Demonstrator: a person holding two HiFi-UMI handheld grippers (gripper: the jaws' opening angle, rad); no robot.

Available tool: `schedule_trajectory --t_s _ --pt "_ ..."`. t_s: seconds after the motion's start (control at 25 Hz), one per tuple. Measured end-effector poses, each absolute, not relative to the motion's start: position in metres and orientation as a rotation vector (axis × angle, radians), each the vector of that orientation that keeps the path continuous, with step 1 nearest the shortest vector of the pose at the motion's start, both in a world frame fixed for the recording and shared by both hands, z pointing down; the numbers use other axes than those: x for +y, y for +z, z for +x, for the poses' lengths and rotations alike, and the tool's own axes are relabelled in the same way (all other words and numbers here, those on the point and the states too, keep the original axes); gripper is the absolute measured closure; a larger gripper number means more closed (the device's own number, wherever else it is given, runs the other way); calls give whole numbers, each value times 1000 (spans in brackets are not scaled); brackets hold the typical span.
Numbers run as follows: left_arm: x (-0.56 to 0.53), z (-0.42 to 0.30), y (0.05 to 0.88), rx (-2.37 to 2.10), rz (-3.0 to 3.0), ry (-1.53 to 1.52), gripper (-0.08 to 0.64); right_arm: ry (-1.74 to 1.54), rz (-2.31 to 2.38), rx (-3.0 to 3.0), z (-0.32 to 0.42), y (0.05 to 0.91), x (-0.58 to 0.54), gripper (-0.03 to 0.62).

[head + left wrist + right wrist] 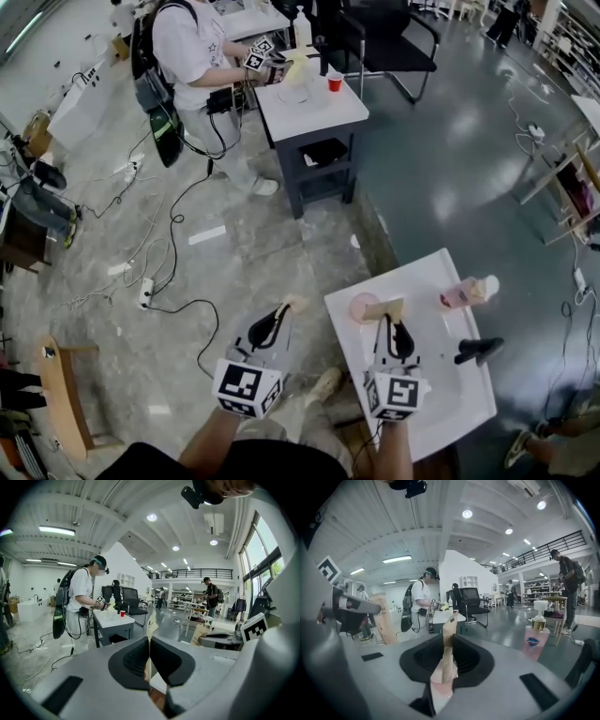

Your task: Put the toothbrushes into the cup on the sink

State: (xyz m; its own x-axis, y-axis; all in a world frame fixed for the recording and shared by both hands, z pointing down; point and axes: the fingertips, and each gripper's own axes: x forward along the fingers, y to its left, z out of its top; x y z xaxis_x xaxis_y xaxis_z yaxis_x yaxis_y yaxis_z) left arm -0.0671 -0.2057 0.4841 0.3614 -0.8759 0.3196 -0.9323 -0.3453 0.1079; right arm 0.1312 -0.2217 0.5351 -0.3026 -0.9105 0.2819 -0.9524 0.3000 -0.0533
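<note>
Right by the pink cup [362, 307] on the white sink [450, 398], my right gripper [388, 319] squeezes a brown paper toothbrush packet [385, 307]. My left gripper [291, 309], off beside the sink, is clenched on a second packet [298, 303]. I think they are light, thin and easy to bend, so I should hold the flat sides. Only the right gripper view shows the packet standing up straight, and only the head view shows both packets at once.

Left tool [284, 311] and right tool [389, 317] clamped, pointing forward.
</note>
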Motion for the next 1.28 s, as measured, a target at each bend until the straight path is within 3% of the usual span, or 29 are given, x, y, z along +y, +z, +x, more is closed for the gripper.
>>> schedule_trajectory --t_s 1.28 --pt "-208 -73 514 -1587 2318 334 555 362 1727 -2315 132 576 -234 529"
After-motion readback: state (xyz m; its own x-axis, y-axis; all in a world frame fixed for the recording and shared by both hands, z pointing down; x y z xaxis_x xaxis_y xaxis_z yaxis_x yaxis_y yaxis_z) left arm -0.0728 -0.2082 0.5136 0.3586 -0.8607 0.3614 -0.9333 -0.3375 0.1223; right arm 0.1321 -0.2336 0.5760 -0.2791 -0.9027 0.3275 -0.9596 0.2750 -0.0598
